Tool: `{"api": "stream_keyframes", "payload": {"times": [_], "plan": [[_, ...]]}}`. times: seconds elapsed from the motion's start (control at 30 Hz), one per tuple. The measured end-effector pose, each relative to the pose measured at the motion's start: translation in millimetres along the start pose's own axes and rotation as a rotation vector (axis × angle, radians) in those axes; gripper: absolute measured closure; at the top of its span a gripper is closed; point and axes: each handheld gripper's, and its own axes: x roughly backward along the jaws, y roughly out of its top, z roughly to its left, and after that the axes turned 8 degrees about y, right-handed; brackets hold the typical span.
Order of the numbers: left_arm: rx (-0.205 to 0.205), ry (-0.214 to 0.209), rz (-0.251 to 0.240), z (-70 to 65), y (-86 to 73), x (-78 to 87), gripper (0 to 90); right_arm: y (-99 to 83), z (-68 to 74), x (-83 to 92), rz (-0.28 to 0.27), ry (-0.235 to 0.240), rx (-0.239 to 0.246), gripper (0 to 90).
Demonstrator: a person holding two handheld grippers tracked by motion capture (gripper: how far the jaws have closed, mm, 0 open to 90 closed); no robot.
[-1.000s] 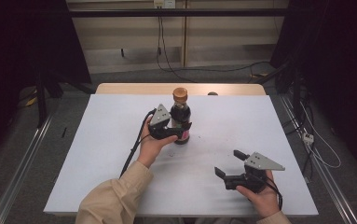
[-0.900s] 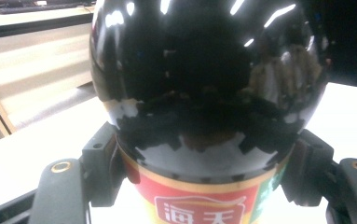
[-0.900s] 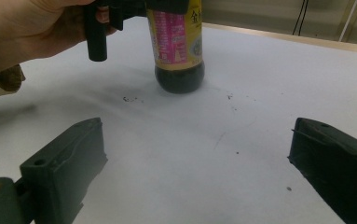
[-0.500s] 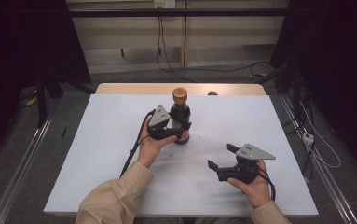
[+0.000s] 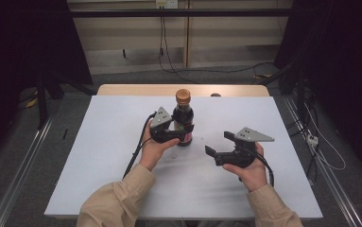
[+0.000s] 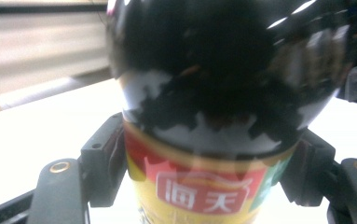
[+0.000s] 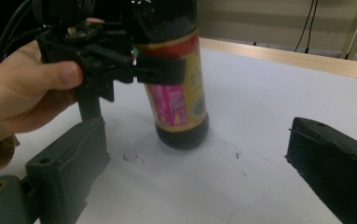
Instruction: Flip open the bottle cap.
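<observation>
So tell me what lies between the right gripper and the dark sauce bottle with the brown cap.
Nothing but bare white table: in the high view the right gripper stands apart from the dark glass sauce bottle; the right gripper view shows only small dark specks there.

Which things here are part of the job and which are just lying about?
In the job:
soy sauce bottle, clamped by the left gripper
right gripper, jaws open, nearby

Lying about:
white table
cables on the floor behind

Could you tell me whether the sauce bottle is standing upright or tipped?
Upright: the bottle stands on its base on the table, cap on top.
</observation>
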Motion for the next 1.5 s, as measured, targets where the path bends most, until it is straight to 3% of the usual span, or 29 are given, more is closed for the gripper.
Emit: {"api": "stream_keyframes", "payload": {"times": [0.13,0.23,0.3,0.33,0.6,0.63,0.87,1.0,1.07,1.27,1.5], "plan": [[-0.01,0.003,-0.003,0.1,-0.3,0.1,28.3,14.6,0.5,-4.9,-0.002,0.012,0.009,10.8],[-0.015,-0.018,-0.005,0.9,-0.9,0.1,28.4,23.1,-1.1,-7.2,-0.012,0.012,0.008,16.3],[-0.017,-0.001,-0.014,0.1,-1.4,-0.3,28.6,28.1,-3.0,-8.6,-0.013,0.016,0.0,24.9],[-0.022,-0.018,-0.006,0.7,-1.1,0.3,28.8,30.5,-3.9,-9.3,-0.016,0.018,0.006,28.7],[-0.029,-0.018,-0.007,0.8,-1.2,0.3,29.3,53.2,-4.4,-15.8,-0.016,0.04,0.041,56.0],[-0.028,0.001,-0.014,-0.4,-1.4,-0.2,29.2,56.2,-4.4,-17.0,-0.012,0.049,0.04,57.5],[-0.04,0.002,-0.014,-0.2,-1.6,-0.2,29.5,75.3,-1.1,-25.0,0.0,0.046,0.067,68.8],[-0.027,0.001,-0.019,-1.1,-1.5,-0.6,29.6,82.1,-0.5,-28.1,-0.008,0.06,0.055,78.1],[-0.042,0.001,-0.01,-0.3,-1.3,-0.1,29.6,84.7,-1.4,-29.1,-0.01,0.065,0.048,82.8],[-0.041,0.003,-0.007,-0.4,-1.1,0.0,29.6,91.9,-4.2,-30.4,-0.003,0.063,0.036,89.1],[-0.043,0.006,-0.003,-1.1,-0.7,0.3,29.6,99.5,-4.3,-31.5,0.018,0.069,0.046,89.9]]}}
